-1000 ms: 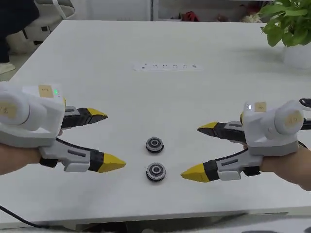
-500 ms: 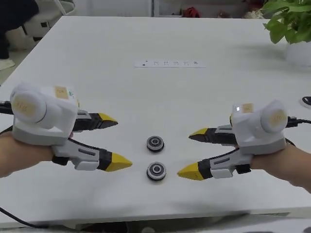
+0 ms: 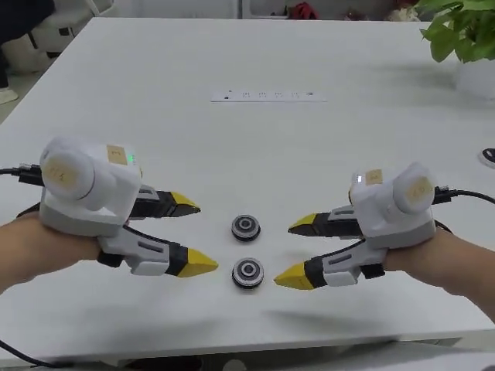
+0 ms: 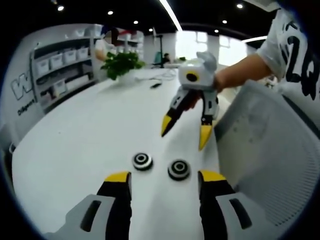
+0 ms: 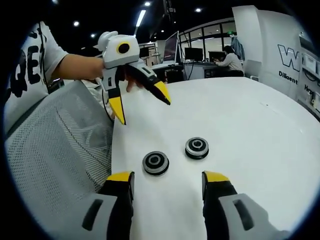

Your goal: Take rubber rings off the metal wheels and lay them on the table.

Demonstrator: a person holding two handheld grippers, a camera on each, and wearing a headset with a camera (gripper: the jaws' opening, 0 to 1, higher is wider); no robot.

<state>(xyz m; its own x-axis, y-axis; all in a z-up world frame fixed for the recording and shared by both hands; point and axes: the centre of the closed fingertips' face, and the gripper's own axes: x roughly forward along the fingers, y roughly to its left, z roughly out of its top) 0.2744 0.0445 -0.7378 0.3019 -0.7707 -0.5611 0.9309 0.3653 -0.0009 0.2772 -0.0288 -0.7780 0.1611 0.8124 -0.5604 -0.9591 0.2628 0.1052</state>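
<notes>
Head view: near wheel (image 3: pixel 247 273) and far wheel (image 3: pixel 245 227), silvery, black-ringed, lie between left claw (image 3: pixel 201 235) and right claw (image 3: pixel 286 252), both spread.

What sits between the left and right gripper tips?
Head view: the far metal wheel and near metal wheel lie on the table between the open left gripper and right gripper, touching neither.

Right claw (image 5: pixel 168 177) jaws spread wide. Ahead on the white counter (image 5: pixel 240 125): edge wheel (image 5: pixel 155 163) close to the counter edge, inner wheel (image 5: pixel 197 148) just beside it. Left claw (image 5: pixel 141 106) opposite, jaws apart.
</notes>
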